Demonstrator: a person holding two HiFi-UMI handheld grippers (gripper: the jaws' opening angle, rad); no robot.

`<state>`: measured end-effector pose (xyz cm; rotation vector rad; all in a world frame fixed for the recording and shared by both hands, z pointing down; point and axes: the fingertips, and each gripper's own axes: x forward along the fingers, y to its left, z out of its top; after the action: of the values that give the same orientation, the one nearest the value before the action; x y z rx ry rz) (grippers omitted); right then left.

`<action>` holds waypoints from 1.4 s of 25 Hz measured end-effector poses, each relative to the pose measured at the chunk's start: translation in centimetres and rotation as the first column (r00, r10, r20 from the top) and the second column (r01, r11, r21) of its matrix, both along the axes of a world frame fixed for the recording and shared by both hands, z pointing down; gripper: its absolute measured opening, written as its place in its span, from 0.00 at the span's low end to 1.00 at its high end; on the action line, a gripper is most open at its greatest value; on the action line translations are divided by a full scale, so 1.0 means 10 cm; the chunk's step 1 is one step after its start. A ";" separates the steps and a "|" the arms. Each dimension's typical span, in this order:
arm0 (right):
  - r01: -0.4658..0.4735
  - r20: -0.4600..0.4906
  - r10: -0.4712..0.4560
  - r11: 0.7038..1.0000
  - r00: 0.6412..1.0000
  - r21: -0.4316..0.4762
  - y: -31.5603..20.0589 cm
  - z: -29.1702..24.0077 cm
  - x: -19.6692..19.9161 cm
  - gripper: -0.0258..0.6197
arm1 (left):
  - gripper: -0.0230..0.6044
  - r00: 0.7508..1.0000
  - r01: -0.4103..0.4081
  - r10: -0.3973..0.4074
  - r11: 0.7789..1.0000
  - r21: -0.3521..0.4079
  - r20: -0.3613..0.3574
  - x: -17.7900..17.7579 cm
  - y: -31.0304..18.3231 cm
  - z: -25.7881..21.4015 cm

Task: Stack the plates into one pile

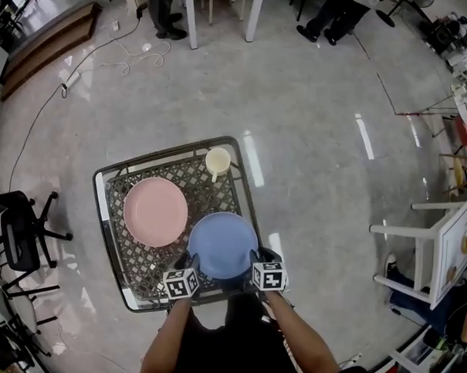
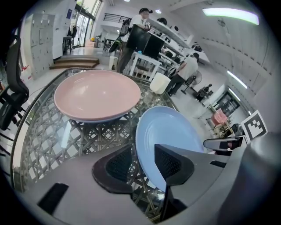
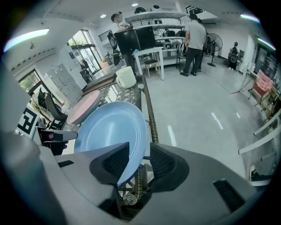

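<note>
**A:** Polished grey floor [image 1: 320, 147] all round, and a square table with a dark metal lattice top [image 1: 142, 255] straight below the person. What is nearest?

**B:** The two tools, both at the table's near edge. The left tool [image 1: 190, 260] is at the near-left rim of a round light-blue plate [image 1: 223, 239], and the right tool [image 1: 257, 257] is at its near-right rim.

**A:** Are they clamped on it?

**B:** No. In the left gripper view the jaws stand wide apart with the plate's rim running between them, and there is clear space beside the left pad. The right gripper view shows the same on the other side: the rim is between the jaws, which are spread, with a gap at the right pad. Both tools are open around the plate and not pressing on it.

**A:** Is the plate lying flat?

**B:** I cannot tell whether it rests on the lattice or is slightly raised.

**A:** And beyond it?

**B:** A round pink plate [image 1: 155, 211] lies just beside it, to the left and further in. Past both, a cream mug [image 1: 217, 161] stands upright at the far edge.

**A:** Off the table?

**B:** A black office chair [image 1: 19, 238] stands to the left and a white chair [image 1: 436, 245] to the right. The legs of people [image 1: 165, 13] standing show at the far end of the floor.
</note>
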<state>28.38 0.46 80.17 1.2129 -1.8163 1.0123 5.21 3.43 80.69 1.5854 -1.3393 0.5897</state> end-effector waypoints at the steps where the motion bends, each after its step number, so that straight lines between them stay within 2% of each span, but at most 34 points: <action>1: 0.002 0.002 -0.002 1.000 1.000 -0.011 0.02 0.04 0.00 0.24 | 0.29 1.000 0.006 -0.006 1.000 -0.004 0.006 -0.01 0.00 0.03; 11: -0.022 0.014 0.024 0.997 1.000 -0.075 0.09 0.27 -0.02 0.24 | 0.29 1.000 -0.010 0.010 0.998 -0.061 0.006 0.03 0.04 0.24; 14: -0.034 0.021 0.036 0.996 0.999 -0.088 0.10 0.31 0.00 0.18 | 0.14 1.000 -0.017 0.018 0.997 -0.071 0.012 0.05 0.06 0.26; 17: -0.040 0.021 0.042 0.995 0.999 -0.092 0.11 0.29 -0.01 0.12 | 0.13 1.000 -0.014 0.014 0.997 -0.071 0.003 0.06 0.07 0.23; 23: -0.058 0.009 0.059 0.994 0.998 -0.097 0.18 0.18 -0.06 0.12 | 0.13 1.000 -0.025 0.024 0.998 -0.054 -0.013 0.00 0.10 0.11; 35: -0.145 -0.016 0.144 0.989 0.989 -0.041 0.50 -0.27 -0.29 0.12 | 0.13 0.993 -0.114 0.114 0.993 0.011 -0.041 -0.24 0.25 -0.39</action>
<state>25.49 5.49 77.45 1.3378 -1.7082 1.1148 2.85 5.96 76.79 1.6808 -1.2282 0.6172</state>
